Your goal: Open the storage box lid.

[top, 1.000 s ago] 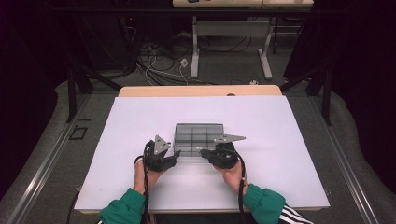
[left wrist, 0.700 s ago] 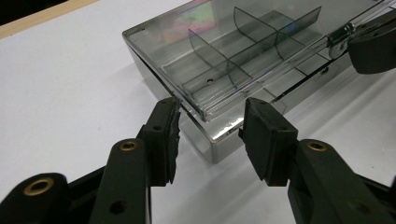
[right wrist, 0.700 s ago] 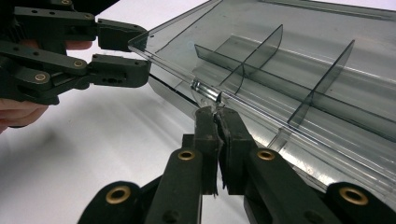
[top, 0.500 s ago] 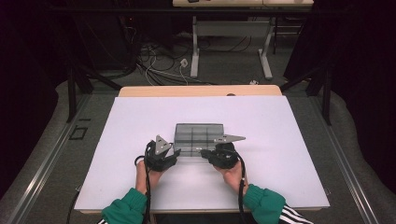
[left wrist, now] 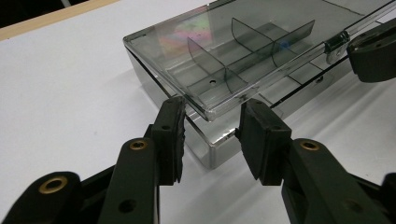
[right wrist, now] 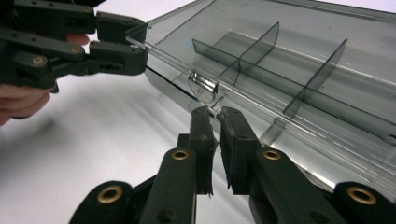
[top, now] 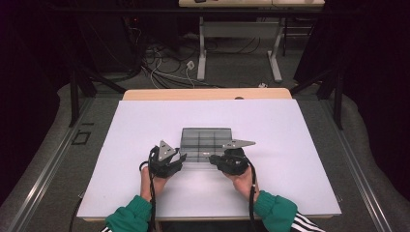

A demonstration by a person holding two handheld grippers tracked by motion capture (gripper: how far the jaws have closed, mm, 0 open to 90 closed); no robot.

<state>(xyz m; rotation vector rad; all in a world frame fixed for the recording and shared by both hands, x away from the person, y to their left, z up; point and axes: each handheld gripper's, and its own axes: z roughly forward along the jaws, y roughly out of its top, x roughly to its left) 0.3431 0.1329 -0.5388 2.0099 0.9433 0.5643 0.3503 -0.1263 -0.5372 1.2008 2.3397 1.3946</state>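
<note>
a: we see the smoky compartment box [top: 207, 143] near the front of the white tabletop [top: 121, 145], dark room behind.
b: our left claw [left wrist: 212, 135], closing, straddles its lid corner; our right claw [right wrist: 218, 140] pinches the front edge.

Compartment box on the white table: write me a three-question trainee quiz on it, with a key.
1. True or false: the compartments of the box hold screws.
2. The left gripper has its jaws on either side of which part? A) the lid's corner B) the latch C) a divider
3. Which gripper has its tips just below the latch?

Key
1. False: the compartments look empty.
2. A. The jaws have just been closing, with the corner between them.
3. The right gripper, its jaws nearly together.
</note>
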